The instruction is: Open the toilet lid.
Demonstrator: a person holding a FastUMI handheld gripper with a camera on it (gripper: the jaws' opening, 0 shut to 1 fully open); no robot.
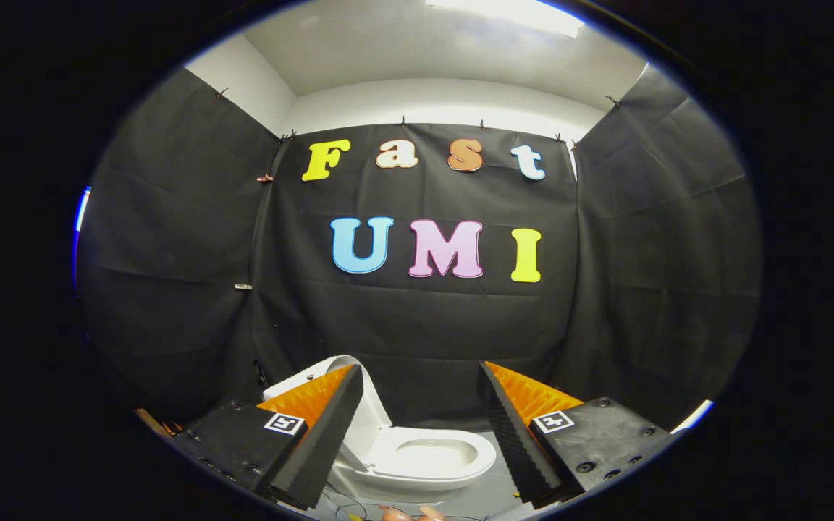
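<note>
White toilet lid [370,416] apparently raised

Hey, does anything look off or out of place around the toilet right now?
Nothing stands out. The toilet sits upright with its lid raised and the bowl exposed; no spill or damage shows. The claw is open, its fingers either side of the toilet, holding nothing.

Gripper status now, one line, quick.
Gripper: open, holding nothing; its fingers are spread apart with the toilet bowl beyond them and the raised toilet lid behind one finger.
</note>
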